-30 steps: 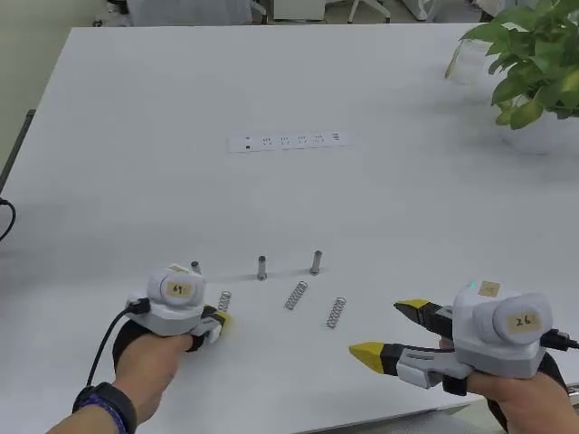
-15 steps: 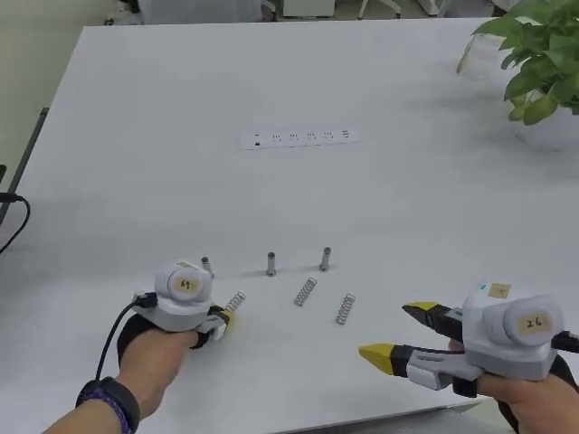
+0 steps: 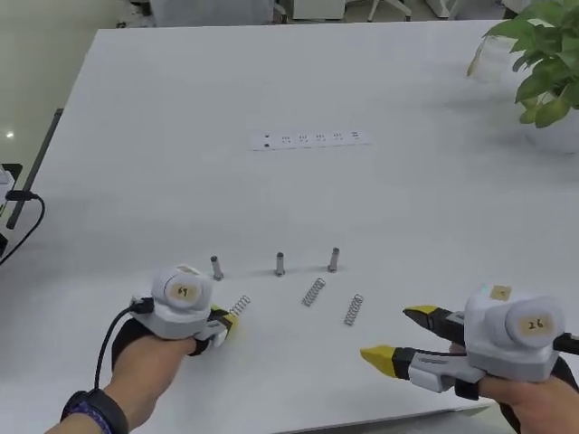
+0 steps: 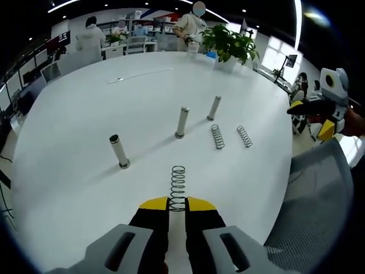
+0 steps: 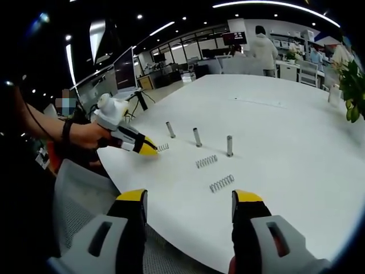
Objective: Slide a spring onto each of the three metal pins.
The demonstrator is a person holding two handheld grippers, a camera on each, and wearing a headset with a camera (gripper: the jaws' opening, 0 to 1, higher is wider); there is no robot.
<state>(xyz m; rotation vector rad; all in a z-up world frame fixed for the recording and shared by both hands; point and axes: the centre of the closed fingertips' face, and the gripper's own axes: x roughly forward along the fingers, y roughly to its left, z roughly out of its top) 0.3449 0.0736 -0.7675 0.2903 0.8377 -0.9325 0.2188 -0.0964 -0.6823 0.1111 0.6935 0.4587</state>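
Yellow-tipped left claw (image 4: 177, 203) pinches a spring (image 4: 178, 184); right claw (image 5: 191, 201) wide, idle. Next: lift, align over nearest pin (image 4: 119, 151).

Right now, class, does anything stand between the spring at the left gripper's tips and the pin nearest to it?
Nothing visible does. The left gripper is shut on one end of the spring, and bare table lies between that spring and the nearest pin, which stands upright.
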